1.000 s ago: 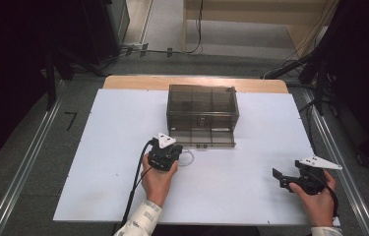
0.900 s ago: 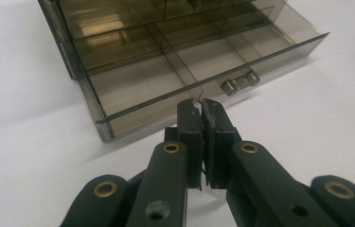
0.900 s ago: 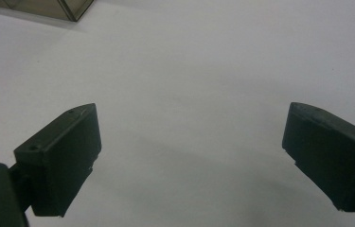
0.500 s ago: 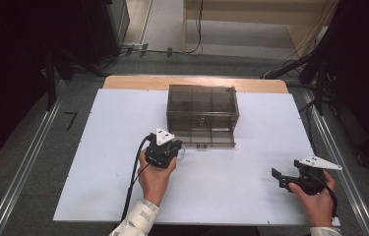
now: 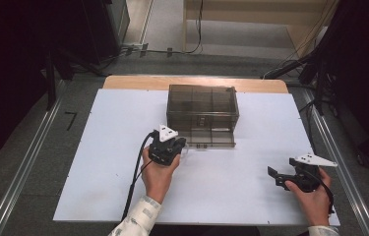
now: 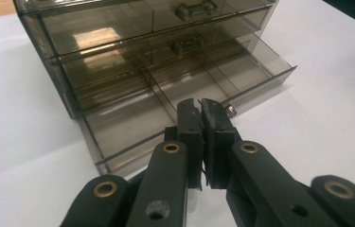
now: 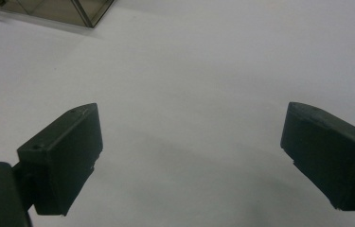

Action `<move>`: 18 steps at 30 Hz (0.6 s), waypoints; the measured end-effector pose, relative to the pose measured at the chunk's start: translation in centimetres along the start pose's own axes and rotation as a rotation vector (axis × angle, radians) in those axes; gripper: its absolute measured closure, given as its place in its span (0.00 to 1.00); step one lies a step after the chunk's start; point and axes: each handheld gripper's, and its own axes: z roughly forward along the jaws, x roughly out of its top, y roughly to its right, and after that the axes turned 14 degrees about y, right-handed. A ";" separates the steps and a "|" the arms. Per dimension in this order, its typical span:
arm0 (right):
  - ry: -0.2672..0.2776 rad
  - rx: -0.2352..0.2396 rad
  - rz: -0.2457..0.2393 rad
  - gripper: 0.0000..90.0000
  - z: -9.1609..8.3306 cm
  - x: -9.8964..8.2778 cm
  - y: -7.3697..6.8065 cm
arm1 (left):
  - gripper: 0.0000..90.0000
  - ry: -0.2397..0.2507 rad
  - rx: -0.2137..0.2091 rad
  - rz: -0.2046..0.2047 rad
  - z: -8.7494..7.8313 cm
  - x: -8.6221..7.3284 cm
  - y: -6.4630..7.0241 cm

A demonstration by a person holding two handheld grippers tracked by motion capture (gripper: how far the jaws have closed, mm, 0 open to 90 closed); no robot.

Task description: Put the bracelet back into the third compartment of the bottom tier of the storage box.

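Note:
A smoky clear drawer cabinet (image 5: 201, 105) stands at the middle back of the white table (image 5: 98, 187). Its bottom drawer (image 5: 211, 140) is pulled out, with empty compartments (image 6: 199, 80). My left gripper (image 5: 184, 143) is shut, its tips (image 6: 199, 106) at the drawer's front edge, covering most of the handle. A metal end of the handle (image 6: 232, 111) shows just right of the jaws; I cannot tell if they touch it. My right gripper (image 5: 274, 176) rests open at the front right, nothing between its jaws (image 7: 189, 156).
The cabinet's corner (image 7: 85, 12) shows at the top left of the right gripper view. A black cable (image 5: 135, 177) trails from the left gripper toward the table's front edge. Metal rails (image 5: 24, 167) run along the table's left and right sides.
The left gripper has crept slightly toward the cabinet. The drawer and the right gripper have not moved.

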 end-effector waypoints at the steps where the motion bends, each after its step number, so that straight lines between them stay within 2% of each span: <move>1: 0.001 0.002 -0.002 0.05 0.1 0.1 -0.1 | 0.99 -0.002 -0.002 0.001 0.1 0.0 0.1; 8: 0.009 0.020 -0.021 0.05 0.5 0.7 -0.8 | 0.98 -0.002 -0.028 0.002 1.1 0.3 1.1; 11: 0.006 0.026 -0.029 0.05 0.8 0.8 -1.2 | 0.98 0.020 -0.029 0.016 1.4 0.5 1.7; 15: -0.005 0.040 -0.048 0.11 1.4 1.3 -1.7 | 0.98 0.014 -0.043 0.021 2.5 0.8 2.3; 18: -0.008 0.054 -0.041 0.13 1.9 1.6 -1.9 | 0.98 0.008 -0.060 0.021 2.9 1.0 2.7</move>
